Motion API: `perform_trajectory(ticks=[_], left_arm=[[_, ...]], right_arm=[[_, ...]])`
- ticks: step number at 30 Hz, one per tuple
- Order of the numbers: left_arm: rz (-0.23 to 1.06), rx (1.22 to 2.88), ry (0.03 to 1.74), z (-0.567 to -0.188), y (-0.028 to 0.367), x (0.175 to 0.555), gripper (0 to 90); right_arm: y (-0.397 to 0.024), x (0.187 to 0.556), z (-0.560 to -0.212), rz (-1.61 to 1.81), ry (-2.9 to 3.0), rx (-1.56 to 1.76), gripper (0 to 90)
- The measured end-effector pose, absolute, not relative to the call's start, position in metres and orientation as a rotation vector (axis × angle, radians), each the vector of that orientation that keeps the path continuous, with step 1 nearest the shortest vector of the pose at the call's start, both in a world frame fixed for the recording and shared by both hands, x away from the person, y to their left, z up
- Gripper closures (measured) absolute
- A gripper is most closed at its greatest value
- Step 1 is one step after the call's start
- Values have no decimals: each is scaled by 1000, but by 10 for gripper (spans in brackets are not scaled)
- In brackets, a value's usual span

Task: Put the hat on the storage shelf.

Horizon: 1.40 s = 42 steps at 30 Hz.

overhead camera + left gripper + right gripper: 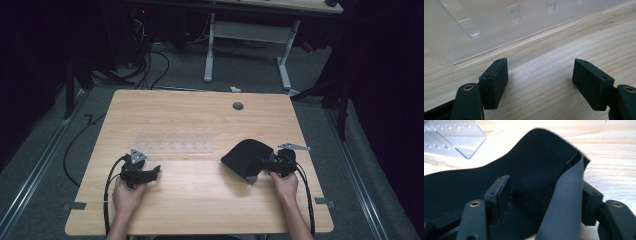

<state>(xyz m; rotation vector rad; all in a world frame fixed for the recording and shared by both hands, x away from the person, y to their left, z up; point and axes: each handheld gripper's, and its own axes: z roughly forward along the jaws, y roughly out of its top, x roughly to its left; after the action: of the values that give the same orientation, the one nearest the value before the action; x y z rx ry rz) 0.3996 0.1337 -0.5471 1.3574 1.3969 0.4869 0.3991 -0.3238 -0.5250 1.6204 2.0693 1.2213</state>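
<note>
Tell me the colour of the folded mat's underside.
Grey underside, black top; the right gripper view shows the mat best.

Lighting: counter brightly lit from overhead, surroundings near black. Mild glare w/ soft shadows on wood. High view soft, low-res. Gripper views sharp up close, blurred at edges.

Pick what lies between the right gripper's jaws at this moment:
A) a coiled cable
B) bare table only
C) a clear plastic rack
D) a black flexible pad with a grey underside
D: in the right gripper view the black pad curls up between the open jaws of the right gripper, its grey underside turned against one jaw.
</note>
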Motion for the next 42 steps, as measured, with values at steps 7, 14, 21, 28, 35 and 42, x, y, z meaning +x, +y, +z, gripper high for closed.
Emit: perform_trajectory(ticks=[7, 14, 21, 28, 35, 42], left_arm=[[487, 1355, 1398, -547, 133, 400, 293], [488, 1355, 1398, -547, 133, 400, 292], [488, 1355, 1398, -547, 133, 400, 292], [488, 1355, 1398, -547, 133, 400, 292], [484, 1359, 1395, -547, 133, 399, 290], [476, 1369, 1389, -547, 132, 399, 261]], right_arm=[[-325, 399, -526, 1229, 2113, 1618, 518], [-331, 392, -524, 1290, 2134, 1581, 674], [-336, 383, -520, 1360, 2162, 1511, 790], [-339, 374, -519, 1420, 2170, 1482, 841], [-335, 366, -512, 1432, 2167, 1454, 850], [-336, 355, -502, 1417, 2146, 1437, 853]])
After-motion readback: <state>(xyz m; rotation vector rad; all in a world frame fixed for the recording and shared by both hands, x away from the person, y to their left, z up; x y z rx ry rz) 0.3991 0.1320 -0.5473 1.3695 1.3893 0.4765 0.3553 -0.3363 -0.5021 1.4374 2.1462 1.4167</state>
